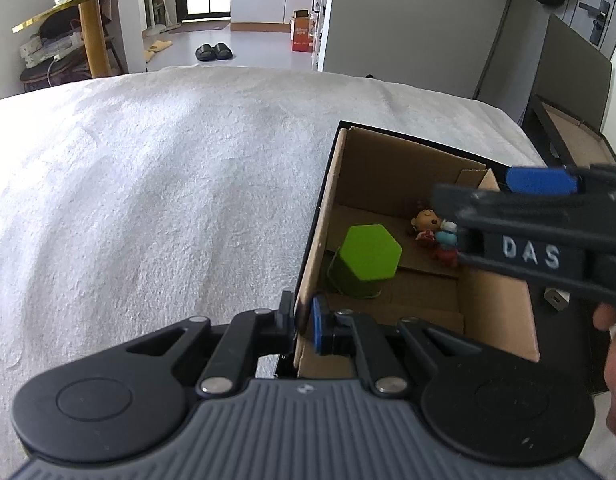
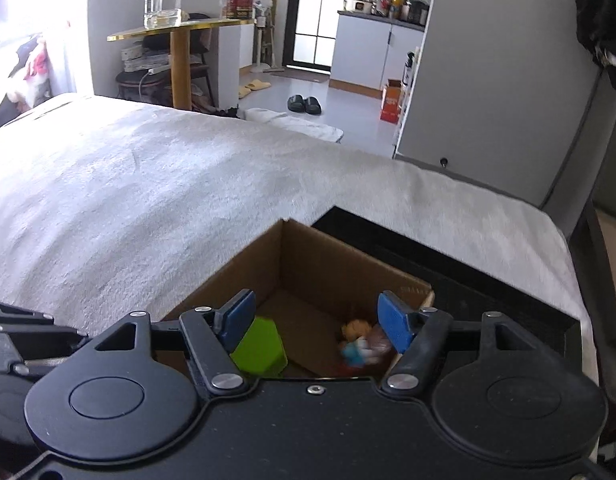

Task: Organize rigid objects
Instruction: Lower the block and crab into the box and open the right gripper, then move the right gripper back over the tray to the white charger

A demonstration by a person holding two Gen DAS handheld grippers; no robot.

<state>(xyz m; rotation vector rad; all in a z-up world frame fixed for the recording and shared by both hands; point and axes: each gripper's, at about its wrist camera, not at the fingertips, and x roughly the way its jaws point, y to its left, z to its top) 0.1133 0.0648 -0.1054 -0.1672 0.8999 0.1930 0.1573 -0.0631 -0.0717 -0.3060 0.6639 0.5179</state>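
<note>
Over the cardboard box (image 1: 496, 312): sorting appears nearly finished.
You are pinching its wall with the left gripper (image 1: 303, 322); the right gripper (image 2: 314, 326) is hovering spread, empty, above green block (image 2: 261, 348) and figurine (image 2: 358, 346) inside.

My right gripper (image 2: 316, 326) hangs spread wide over the open cardboard box (image 2: 328, 258) on the white blanket (image 2: 147, 184). Inside it, a green hexagonal block (image 2: 263, 348) lies left and a blurred toy figurine (image 2: 358, 342) right.
</note>
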